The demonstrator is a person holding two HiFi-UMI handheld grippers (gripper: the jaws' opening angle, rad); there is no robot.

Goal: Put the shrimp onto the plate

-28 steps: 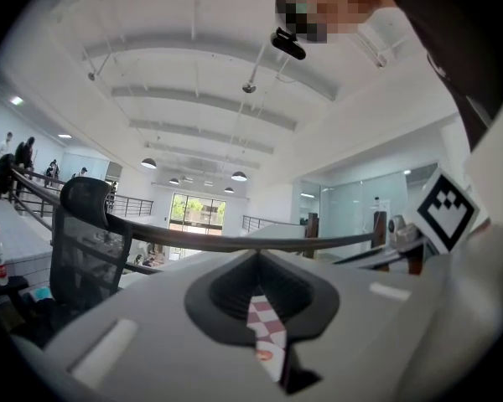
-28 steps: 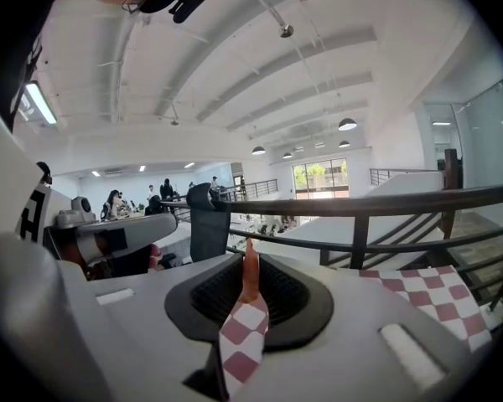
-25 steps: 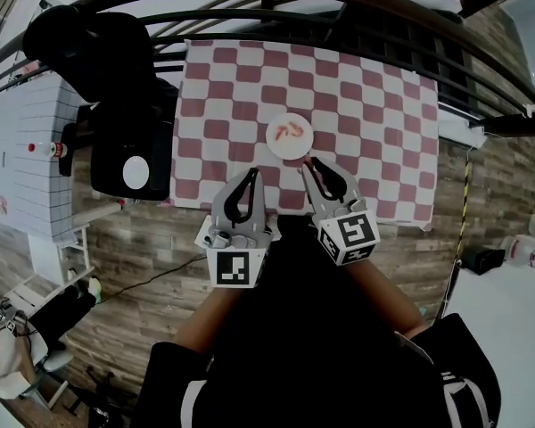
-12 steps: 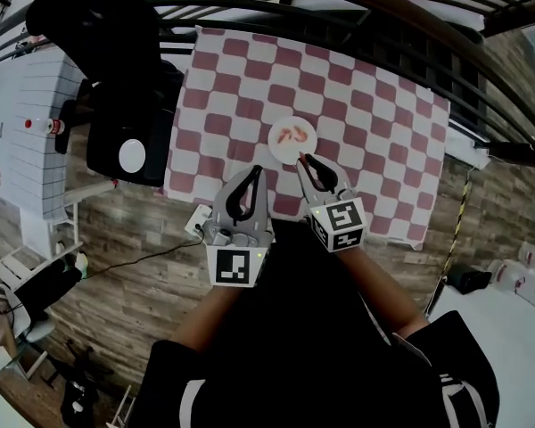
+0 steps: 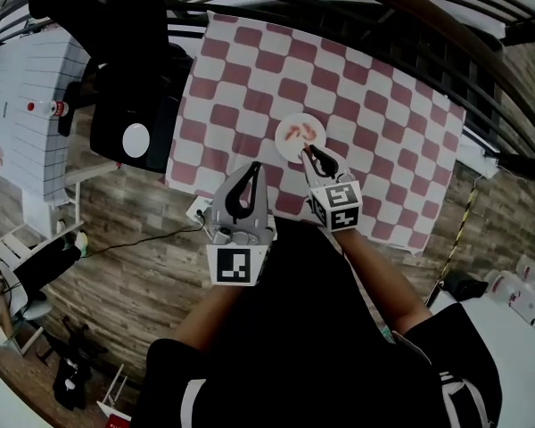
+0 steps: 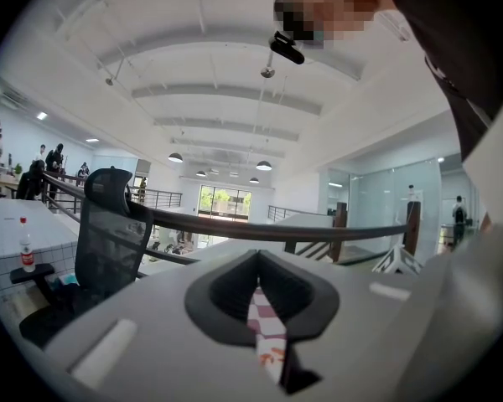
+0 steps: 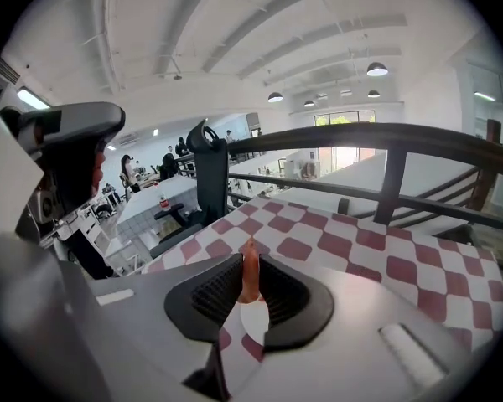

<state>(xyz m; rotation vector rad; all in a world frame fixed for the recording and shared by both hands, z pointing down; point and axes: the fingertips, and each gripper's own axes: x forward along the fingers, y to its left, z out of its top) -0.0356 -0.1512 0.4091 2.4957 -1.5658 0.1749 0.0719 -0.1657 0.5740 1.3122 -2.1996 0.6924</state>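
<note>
Right claw (image 5: pixel 310 152) pinched a shrimp (image 7: pixel 250 276) over the near rim of the plate (image 5: pixel 290 148), toward the near edge of the table (image 5: pixel 374 141); left claw (image 5: pixel 253 168) was pressed together, empty. Released there, the shrimp could strike the rim and roll off.

A table (image 5: pixel 401 123) under a red-and-white checked cloth (image 5: pixel 250 78) carries one small white plate (image 5: pixel 290 147), near its front edge (about midway along). It stands on a wood-plank floor (image 5: pixel 134 266), with a black chair (image 5: pixel 129 105) at its left.
</note>
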